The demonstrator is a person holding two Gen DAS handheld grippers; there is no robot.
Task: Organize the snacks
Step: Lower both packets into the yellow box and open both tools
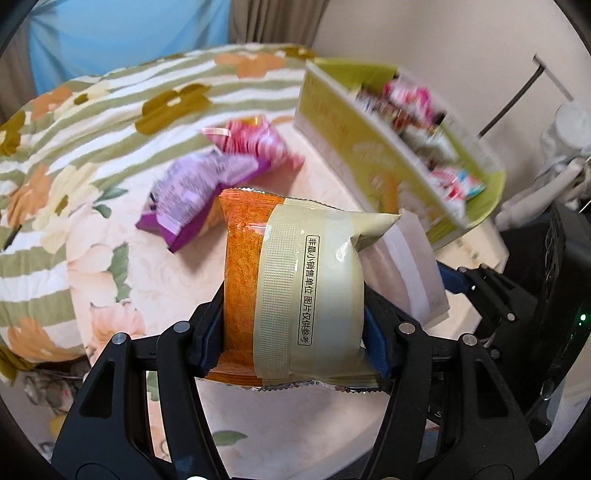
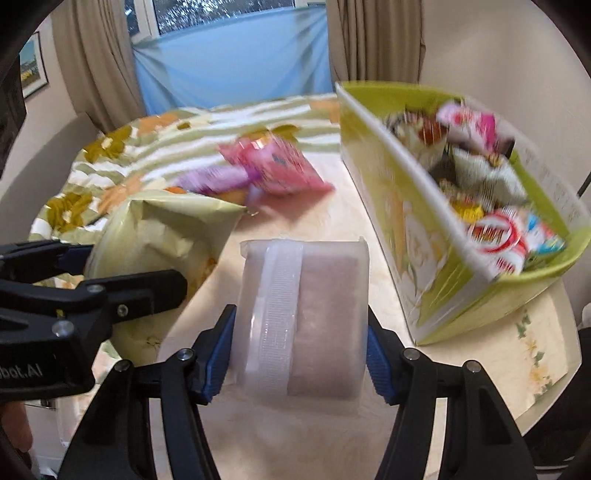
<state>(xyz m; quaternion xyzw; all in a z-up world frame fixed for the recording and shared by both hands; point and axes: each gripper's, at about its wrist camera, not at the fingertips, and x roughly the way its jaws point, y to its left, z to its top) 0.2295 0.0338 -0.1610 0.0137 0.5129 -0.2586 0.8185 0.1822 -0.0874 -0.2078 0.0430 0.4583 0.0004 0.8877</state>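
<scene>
Snack packets (image 1: 291, 280) (image 2: 303, 317) sit clamped in both jaws beside the green box (image 2: 406, 206).

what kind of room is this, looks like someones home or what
Most likely a bedroom in a home. A floral quilt lies beside the table, curtains flank a window, and a framed picture hangs on the wall. Loose snack packs and a green snack box suit a household.

Orange-and-cream packet (image 1: 295, 280), lime-green box (image 2: 417, 236), floral-striped bedding (image 1: 92, 122)
</scene>
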